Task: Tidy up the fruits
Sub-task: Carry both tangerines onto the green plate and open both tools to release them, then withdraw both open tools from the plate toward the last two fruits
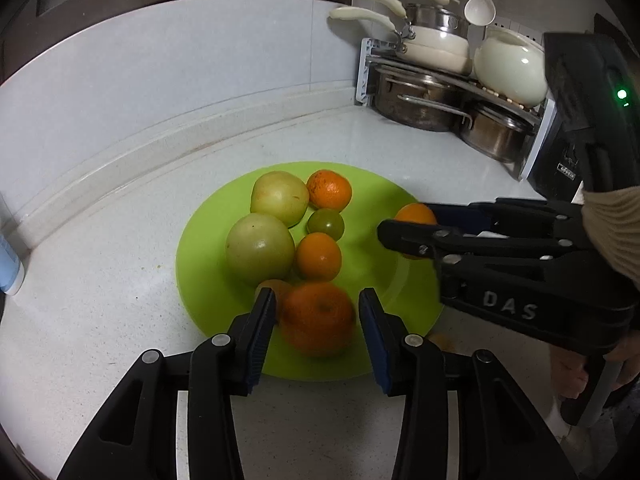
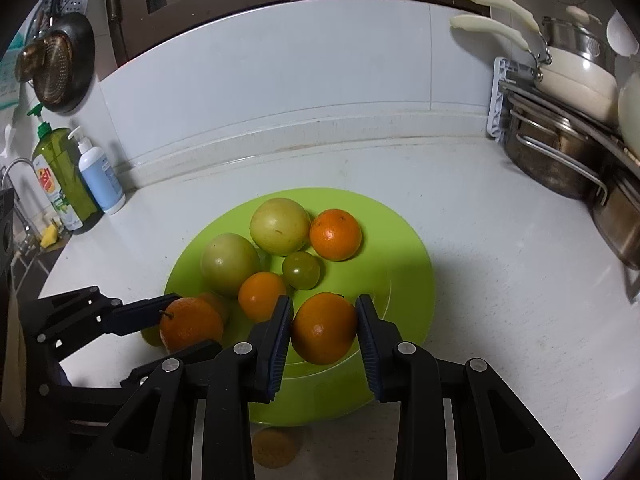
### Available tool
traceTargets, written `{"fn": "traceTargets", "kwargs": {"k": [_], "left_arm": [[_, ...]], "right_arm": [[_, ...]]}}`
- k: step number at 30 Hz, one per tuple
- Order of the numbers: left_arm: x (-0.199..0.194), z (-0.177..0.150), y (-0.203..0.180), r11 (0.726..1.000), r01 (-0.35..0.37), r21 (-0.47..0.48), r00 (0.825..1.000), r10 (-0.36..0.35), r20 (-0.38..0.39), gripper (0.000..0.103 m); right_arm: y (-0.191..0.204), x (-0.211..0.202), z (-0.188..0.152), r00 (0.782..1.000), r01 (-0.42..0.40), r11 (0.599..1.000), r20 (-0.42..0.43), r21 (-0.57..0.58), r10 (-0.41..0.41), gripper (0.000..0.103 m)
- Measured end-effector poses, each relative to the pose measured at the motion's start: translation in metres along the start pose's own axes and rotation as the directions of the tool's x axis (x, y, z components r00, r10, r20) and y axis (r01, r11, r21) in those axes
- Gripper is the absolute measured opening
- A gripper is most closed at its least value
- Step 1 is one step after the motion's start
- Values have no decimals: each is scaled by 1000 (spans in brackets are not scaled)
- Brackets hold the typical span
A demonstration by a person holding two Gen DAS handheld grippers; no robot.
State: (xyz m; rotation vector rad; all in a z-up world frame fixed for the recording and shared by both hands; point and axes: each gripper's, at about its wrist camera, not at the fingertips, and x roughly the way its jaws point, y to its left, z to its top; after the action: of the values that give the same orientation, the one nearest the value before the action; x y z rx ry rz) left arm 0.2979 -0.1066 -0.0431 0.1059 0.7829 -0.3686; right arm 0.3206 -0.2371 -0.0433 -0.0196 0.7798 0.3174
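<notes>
A lime-green plate (image 1: 392, 280) (image 2: 400, 280) lies on the white counter. It carries two big pale-green fruits (image 1: 260, 248), a small green one (image 1: 326, 224) and several oranges. My left gripper (image 1: 318, 320) (image 2: 194, 322) is open over the plate's near rim. A blurred orange (image 1: 316, 316) (image 2: 188, 326) sits between its pads with a thin gap on each side. My right gripper (image 2: 323, 330) (image 1: 408, 224) is shut on another orange (image 2: 324, 328) (image 1: 414, 214) over the plate's right part. Whether either orange touches the plate I cannot tell.
A rack of steel pots and cream pans (image 1: 440, 80) (image 2: 560, 128) fills the back right corner. Soap bottles (image 2: 80, 176) and a tap stand at the far left by the tiled wall. A sleeve and hand (image 1: 612, 240) hold the right gripper.
</notes>
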Motion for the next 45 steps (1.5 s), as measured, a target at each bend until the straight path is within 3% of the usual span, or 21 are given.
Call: {"fn": "traceTargets", "kwargs": {"k": [3, 5, 12, 20, 29, 45], "left_arm": [[-7, 0, 2, 1000, -21, 4, 1000, 21, 19, 56], [-8, 3, 7, 999, -39, -12, 999, 39, 18, 57], [-9, 7, 28, 993, -92, -78, 996, 93, 6, 59], [-22, 12, 38, 990, -79, -113, 996, 83, 31, 59], [-62, 19, 42, 992, -81, -94, 989, 91, 112, 64], [-114, -34, 60, 988, -147, -52, 980, 153, 126, 68]], "right_arm": [[-1, 0, 0, 1000, 0, 1000, -1, 5, 0, 36], [-2, -1, 0, 1000, 8, 1000, 4, 11, -8, 42], [-2, -1, -2, 999, 37, 999, -2, 21, -37, 43], [16, -16, 0, 996, 84, 996, 32, -16, -84, 43], [34, -49, -8, 990, 114, 993, 74, 35, -116, 46], [67, -89, -44, 961, 216, 970, 152, 113, -232, 55]]}}
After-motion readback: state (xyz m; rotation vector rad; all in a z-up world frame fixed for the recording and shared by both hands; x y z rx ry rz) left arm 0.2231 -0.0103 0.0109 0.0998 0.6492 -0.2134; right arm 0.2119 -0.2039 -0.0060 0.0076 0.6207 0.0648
